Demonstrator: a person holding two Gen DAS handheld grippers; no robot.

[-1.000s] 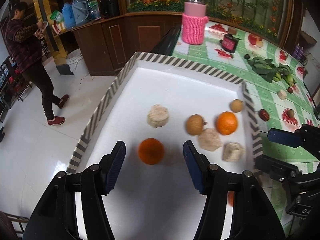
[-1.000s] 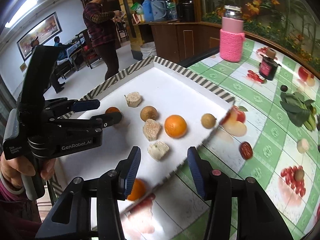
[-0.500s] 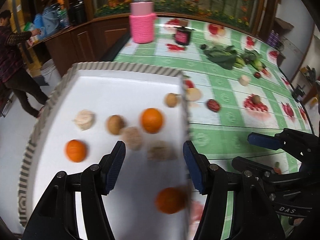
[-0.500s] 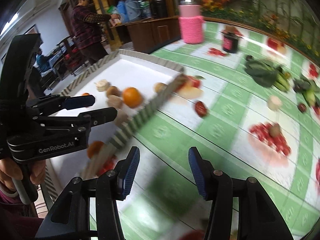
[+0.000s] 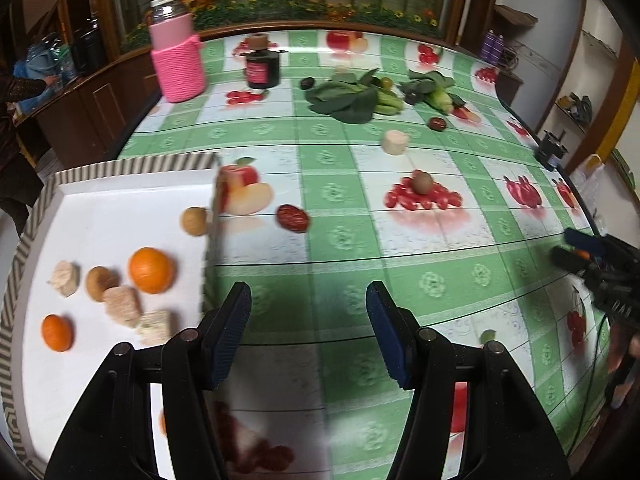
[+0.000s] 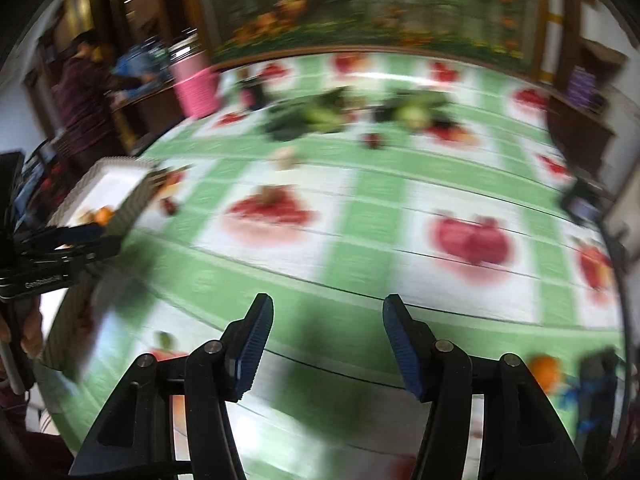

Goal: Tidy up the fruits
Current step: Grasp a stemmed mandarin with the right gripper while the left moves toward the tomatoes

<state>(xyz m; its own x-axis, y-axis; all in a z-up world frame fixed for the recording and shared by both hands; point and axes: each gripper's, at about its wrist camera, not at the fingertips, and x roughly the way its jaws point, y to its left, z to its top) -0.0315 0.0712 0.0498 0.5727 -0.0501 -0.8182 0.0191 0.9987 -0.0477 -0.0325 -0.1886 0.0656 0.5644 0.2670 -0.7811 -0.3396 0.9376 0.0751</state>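
Black tongs (image 5: 308, 334) with ribbed blue pads (image 5: 234, 320), silver screws.

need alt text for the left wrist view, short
The left claw hangs open and empty over a green checked tablecloth printed with fruit. To its left a white tray holds two oranges, small brown fruits and pale chunks; a red date, a kiwi, greens and a pink jar sit beyond.

My left view is fairly sharp, evenly lit, with glare streaks on the tablecloth (image 5: 400, 264). My right view smears with motion blur. Both bend at the edges, with dark corners.
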